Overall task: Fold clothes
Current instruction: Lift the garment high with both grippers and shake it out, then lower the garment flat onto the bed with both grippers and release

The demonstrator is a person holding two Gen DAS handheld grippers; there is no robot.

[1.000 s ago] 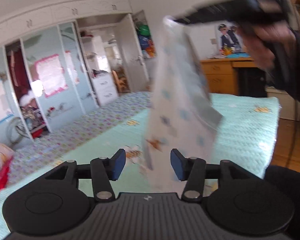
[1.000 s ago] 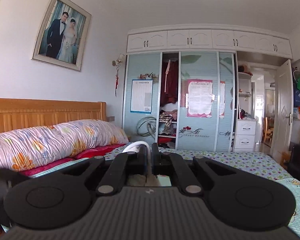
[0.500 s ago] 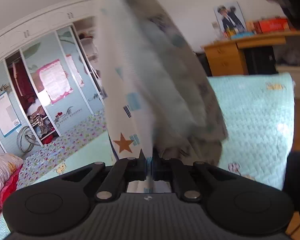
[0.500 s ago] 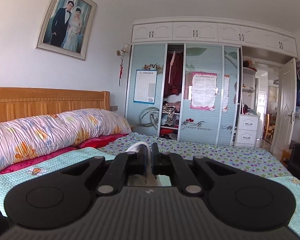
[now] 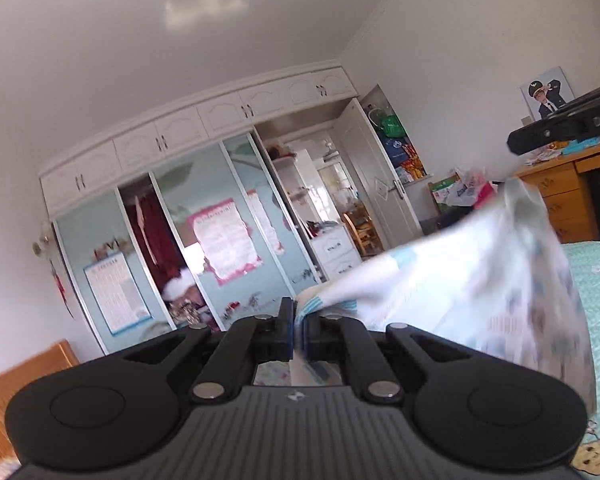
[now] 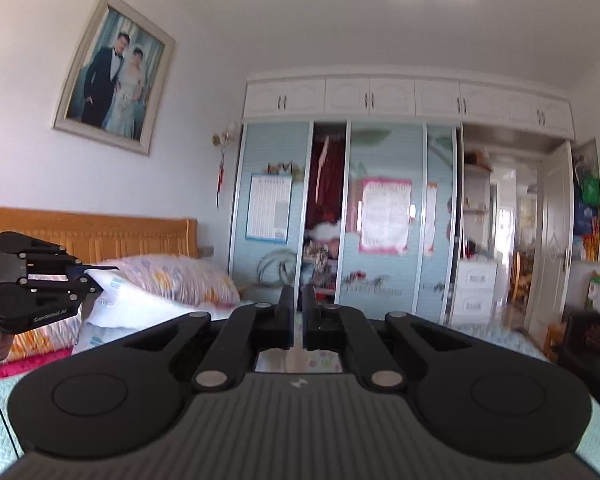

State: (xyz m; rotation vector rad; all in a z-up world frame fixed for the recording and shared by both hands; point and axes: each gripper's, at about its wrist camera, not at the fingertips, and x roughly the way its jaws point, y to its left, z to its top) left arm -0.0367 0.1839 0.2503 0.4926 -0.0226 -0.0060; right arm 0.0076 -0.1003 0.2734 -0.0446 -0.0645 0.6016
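Since the earlier frame both grippers have swung apart, and the garment (image 5: 480,276), then bunched upright before the left camera, now stretches sideways in the air. Left gripper (image 5: 298,328): fingers clamped on one edge of the cloth. Right gripper (image 6: 298,320): fingers pressed together on a pale strip of cloth. Garment hangs above the bed (image 5: 596,280); wardrobe (image 6: 380,220) behind.

left gripper (image 5: 298,330): raised, tilted up, jaws pinched together on a fold of pale printed cloth (image 5: 472,280) | right gripper (image 6: 298,322): held level, jaws closed with a thin strip of the cloth between them | both held apart, cloth stretched between
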